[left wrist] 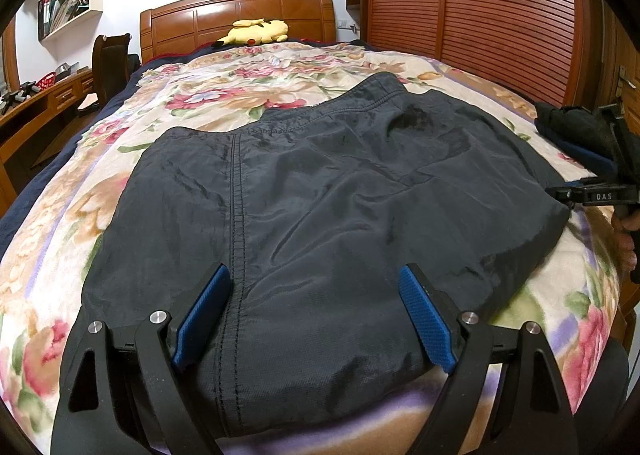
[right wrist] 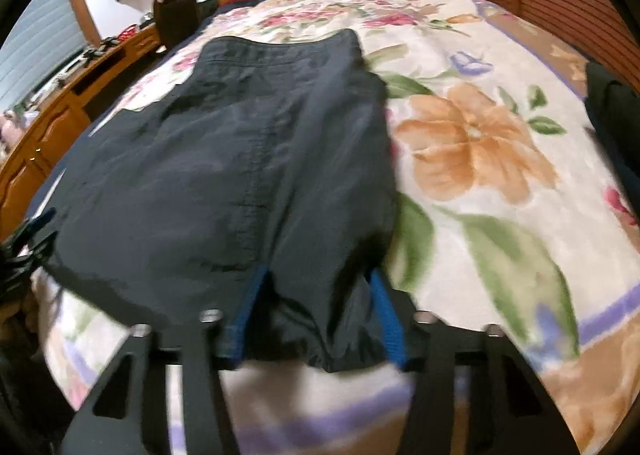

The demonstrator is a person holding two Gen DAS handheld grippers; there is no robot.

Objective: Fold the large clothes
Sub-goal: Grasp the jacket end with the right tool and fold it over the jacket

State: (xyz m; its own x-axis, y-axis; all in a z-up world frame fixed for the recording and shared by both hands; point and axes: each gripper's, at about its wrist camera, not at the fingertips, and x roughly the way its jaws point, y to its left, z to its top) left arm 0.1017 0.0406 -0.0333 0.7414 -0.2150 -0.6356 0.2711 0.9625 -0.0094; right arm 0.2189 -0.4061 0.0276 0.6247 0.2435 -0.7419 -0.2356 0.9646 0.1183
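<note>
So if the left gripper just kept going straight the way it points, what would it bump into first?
Most likely the dark shorts. The left gripper points down over their near edge on the bed, jaws wide either side of the cloth, so the fabric comes first, though depth is hard to judge.

A wooden-framed bed (left wrist: 240,11) is carrying a floral blanket (left wrist: 248,95) that is covering its top. Dark shorts (left wrist: 320,191) are lying flat on the blanket near the foot. A yellow plush toy (left wrist: 256,31) is resting by the headboard, and a dark folded pile (left wrist: 572,127) is sitting at the right edge.
</note>
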